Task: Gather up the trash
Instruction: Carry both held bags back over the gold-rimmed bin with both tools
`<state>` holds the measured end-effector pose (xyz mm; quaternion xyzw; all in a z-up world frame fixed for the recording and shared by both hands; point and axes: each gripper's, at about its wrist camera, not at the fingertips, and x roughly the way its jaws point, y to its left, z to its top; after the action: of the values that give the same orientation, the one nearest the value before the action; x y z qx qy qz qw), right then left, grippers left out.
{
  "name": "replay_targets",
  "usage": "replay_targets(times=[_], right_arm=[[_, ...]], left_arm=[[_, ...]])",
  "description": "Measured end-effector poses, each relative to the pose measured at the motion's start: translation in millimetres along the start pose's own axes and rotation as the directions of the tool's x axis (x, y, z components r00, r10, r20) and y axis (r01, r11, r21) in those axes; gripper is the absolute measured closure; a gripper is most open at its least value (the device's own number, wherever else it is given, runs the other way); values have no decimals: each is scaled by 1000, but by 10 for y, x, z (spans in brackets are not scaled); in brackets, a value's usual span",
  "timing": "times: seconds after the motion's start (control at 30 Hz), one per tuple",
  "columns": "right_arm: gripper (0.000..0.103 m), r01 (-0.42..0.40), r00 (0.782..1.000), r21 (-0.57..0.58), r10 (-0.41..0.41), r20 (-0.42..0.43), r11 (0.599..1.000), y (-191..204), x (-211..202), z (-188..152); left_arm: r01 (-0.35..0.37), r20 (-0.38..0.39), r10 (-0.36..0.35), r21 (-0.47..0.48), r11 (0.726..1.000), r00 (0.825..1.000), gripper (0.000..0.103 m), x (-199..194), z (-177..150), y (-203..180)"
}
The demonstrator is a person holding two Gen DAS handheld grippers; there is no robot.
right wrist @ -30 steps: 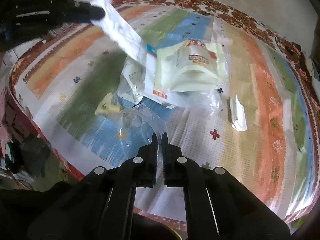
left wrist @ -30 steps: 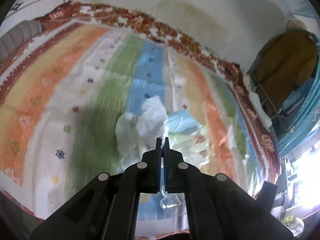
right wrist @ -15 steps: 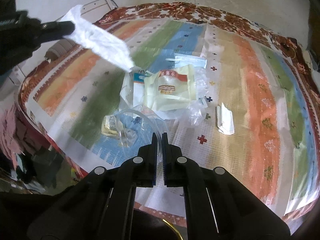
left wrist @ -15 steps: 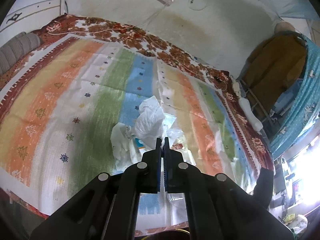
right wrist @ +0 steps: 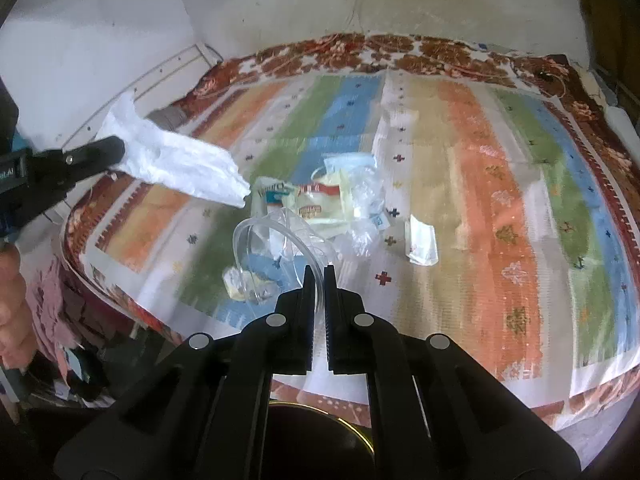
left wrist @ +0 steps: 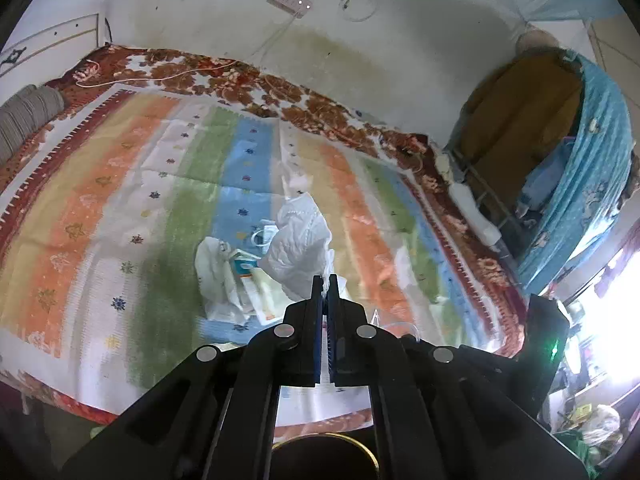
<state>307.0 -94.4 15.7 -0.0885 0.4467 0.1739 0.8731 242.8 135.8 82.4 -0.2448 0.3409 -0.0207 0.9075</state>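
Left hand-held gripper [left wrist: 325,280] is clenched on a crumpled white tissue sheet [left wrist: 300,248] by one thin corner; it may tear or slip. Right hand-held gripper [right wrist: 317,272] pinches a looped clear plastic tube [right wrist: 280,240], which hangs at 11 o'clock over the wrapper pile [right wrist: 320,204] on the striped bedcover [right wrist: 500,200] and could snag it.

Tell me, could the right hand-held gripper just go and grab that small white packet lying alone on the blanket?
Probably not yet. The right hand-held gripper is already shut on a clear plastic tube, so its jaws are occupied. The white packet itself lies in the open on the striped blanket, with nothing over it.
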Motion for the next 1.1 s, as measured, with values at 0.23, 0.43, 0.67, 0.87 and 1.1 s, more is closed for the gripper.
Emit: replay_targets(times=[0.23, 0.43, 0.67, 0.87, 1.1], right_arm=[[99, 0, 999, -13, 1, 47, 1000, 18, -292, -53], [99, -16, 996, -26, 18, 90, 1000, 73, -566, -144], [99, -36, 991, -40, 40, 125, 999, 128, -847, -297], [99, -56, 989, -32, 60, 138, 998, 113, -1040, -498], [99, -53, 991, -24, 56, 121, 998, 60, -1137, -809]], left_arm=[[21, -9, -21, 26, 999, 1000, 102, -110, -160, -161], [42, -4, -42, 53, 998, 999, 102, -253, -307, -301], [89, 18, -91, 67, 994, 996, 102, -496, -513, -414], [110, 4, -111, 87, 990, 994, 102, -593, -746, -499], [132, -16, -131, 102, 986, 991, 102, -665, -997, -618]])
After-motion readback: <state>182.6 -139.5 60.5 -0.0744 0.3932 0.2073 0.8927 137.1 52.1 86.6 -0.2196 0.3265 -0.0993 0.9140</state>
